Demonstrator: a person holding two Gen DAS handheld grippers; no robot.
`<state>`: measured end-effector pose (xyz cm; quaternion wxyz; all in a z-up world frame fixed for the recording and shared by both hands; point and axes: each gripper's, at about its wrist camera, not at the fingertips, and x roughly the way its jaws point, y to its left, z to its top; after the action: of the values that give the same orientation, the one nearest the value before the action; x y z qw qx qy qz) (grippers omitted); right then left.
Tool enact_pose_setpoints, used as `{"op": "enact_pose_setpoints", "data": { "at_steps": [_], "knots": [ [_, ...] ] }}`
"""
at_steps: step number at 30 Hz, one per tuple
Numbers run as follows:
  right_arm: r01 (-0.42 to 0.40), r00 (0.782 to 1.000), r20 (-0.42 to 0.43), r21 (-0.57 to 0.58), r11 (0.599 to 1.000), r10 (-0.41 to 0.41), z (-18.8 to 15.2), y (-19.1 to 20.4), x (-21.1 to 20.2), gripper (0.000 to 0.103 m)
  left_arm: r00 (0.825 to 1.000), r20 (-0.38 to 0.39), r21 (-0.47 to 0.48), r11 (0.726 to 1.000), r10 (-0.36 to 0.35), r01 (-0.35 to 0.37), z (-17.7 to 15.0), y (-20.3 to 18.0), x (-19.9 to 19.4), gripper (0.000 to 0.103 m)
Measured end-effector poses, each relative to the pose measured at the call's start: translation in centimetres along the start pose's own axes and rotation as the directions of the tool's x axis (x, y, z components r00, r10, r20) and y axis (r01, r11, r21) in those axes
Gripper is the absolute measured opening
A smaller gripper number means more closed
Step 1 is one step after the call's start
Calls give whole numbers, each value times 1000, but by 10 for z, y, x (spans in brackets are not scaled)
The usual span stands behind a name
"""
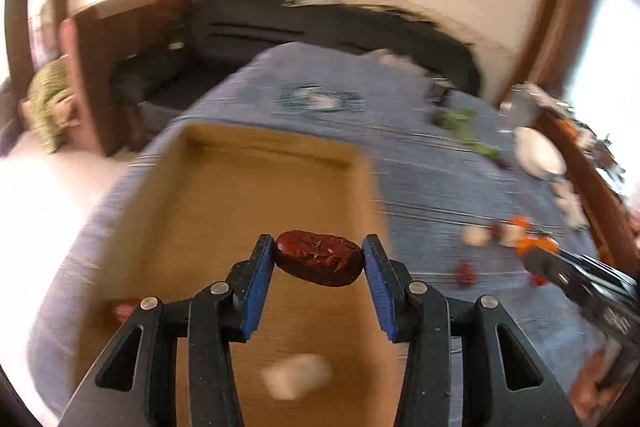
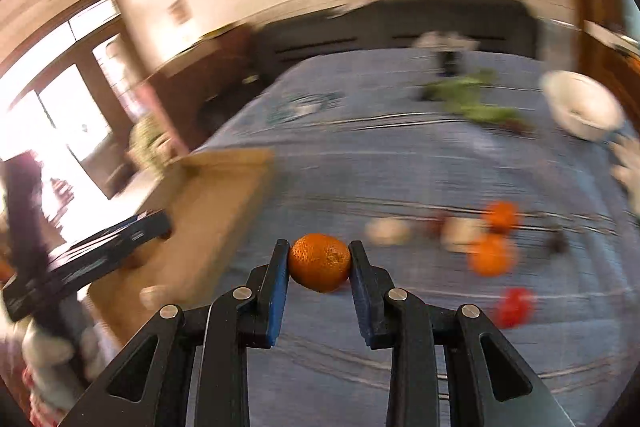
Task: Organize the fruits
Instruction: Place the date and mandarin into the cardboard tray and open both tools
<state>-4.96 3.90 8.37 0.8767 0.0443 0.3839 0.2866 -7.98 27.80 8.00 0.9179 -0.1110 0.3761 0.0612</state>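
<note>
Transfer step, both loads airborne. Left tongs (image 1: pixel 319 258) clench a red date (image 1: pixel 319 258) above the wooden tray (image 1: pixel 256 163) at the worktop's left edge; right tongs (image 2: pixel 319 262) grip a tangerine (image 2: pixel 319 262) over blue cloth, apparently short of it. Next: lower and release inside the tray.

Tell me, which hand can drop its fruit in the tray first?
Probably the left. The left gripper holds the date right over the tray. The right gripper holds the orange over the blue cloth, beside the tray, so it must move across first.
</note>
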Motion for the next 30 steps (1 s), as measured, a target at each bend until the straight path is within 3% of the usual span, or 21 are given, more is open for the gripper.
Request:
{"op": "enact_pose_setpoints", "data": {
  "at_steps": [5,10,16,24,30],
  "knots": [
    [-108,992,-78,-97,989,100,1,70,48,33,993,-70,-31,995,92,-94,5,44,18,44],
    [-117,983,-158,-168,979,90,-3,109,94,33,977,-177,-39,991,121,-129,6,68,40,44],
    [-116,969,-236,-195,974,68,-9,128,132,33,965,-227,-50,988,131,-146,10,75,53,44],
    [-81,972,-233,-264,961,18,-12,140,145,34,967,-233,-94,987,102,-126,13,84,56,48],
    [-83,980,-195,-276,958,28,-10,140,132,38,983,-167,-133,986,80,-103,15,85,32,52]
  ]
}}
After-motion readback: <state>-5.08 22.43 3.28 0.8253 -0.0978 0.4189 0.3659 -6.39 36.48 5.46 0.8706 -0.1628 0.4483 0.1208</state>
